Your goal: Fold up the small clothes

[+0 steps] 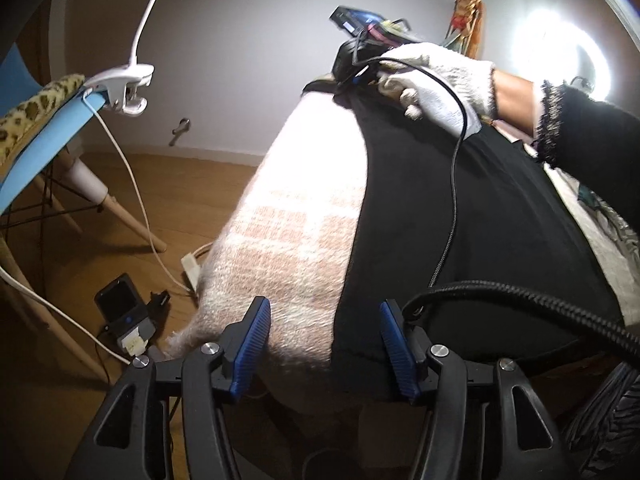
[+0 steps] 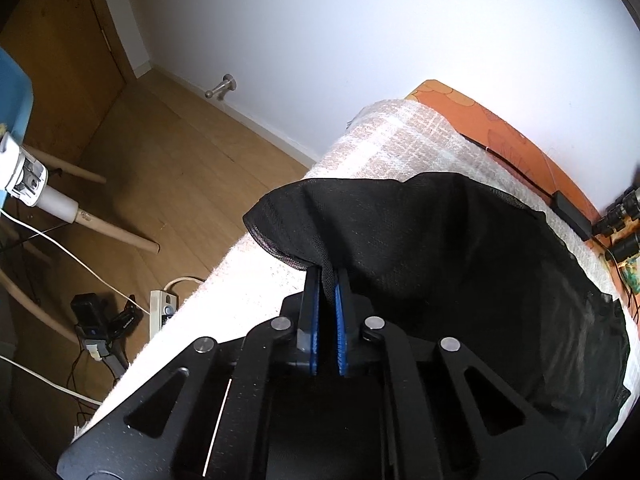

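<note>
A black garment [image 1: 460, 240] lies spread on a pink checked blanket [image 1: 288, 232]. My left gripper [image 1: 325, 344] is open, its blue pads straddling the near edge where the garment meets the blanket, holding nothing. In the right wrist view the right gripper [image 2: 328, 280] is shut on a lifted edge of the black mesh garment [image 2: 460, 264], whose corner folds over the blanket [image 2: 400, 136]. In the left wrist view the right gripper, held by a white-gloved hand [image 1: 436, 80], is at the garment's far edge.
A blue chair [image 1: 40, 148] with a leopard-print cloth and a clamped white lamp [image 1: 120, 88] stands left. Cables, a power strip [image 2: 162, 310] and black chargers [image 1: 124, 312] lie on the wooden floor. A ring light [image 1: 560, 60] glares at right. An orange cloth [image 2: 500, 128] lies by the wall.
</note>
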`<state>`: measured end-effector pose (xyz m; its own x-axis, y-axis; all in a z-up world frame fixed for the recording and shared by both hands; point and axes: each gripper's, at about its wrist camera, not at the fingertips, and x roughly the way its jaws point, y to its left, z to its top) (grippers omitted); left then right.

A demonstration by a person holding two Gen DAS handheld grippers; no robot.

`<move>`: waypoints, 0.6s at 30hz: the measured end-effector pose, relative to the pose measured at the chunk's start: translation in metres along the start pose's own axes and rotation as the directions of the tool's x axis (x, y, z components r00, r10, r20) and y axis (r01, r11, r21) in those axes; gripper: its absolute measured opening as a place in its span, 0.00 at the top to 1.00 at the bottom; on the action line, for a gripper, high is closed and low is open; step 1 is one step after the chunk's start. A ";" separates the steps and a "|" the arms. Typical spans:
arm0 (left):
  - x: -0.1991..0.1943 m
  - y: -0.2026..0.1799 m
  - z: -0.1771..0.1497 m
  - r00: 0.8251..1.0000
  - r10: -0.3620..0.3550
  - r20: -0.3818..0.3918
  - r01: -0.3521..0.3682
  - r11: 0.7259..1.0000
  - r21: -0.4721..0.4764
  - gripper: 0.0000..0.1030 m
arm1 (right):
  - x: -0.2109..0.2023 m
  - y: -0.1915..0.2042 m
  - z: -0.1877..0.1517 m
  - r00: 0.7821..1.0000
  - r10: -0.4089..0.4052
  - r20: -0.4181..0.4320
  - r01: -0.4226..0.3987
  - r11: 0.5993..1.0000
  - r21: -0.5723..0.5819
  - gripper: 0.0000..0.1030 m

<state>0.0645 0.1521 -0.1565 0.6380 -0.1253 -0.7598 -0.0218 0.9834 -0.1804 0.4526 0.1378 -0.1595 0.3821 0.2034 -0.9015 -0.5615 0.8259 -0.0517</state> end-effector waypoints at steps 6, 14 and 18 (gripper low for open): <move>0.004 -0.007 0.004 0.997 -0.079 -0.006 0.079 0.997 0.020 1.00 | -0.005 -0.014 -0.001 0.998 0.064 0.022 -0.065 0.997 0.051 0.95; -0.010 -0.029 0.013 0.977 -0.214 0.009 0.214 0.977 0.021 1.00 | -0.031 -0.048 -0.011 0.984 0.150 0.100 -0.163 0.977 0.139 0.95; -0.012 -0.051 0.019 0.960 -0.279 -0.020 0.279 0.957 0.074 1.00 | -0.051 -0.074 -0.019 0.972 0.175 0.157 -0.202 0.963 0.178 0.95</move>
<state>0.0730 0.1064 -0.1265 0.6036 -0.3969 -0.6915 0.2141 0.9161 -0.3390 0.4604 0.0563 -0.1181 0.3885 0.4247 -0.8178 -0.4872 0.8479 0.2089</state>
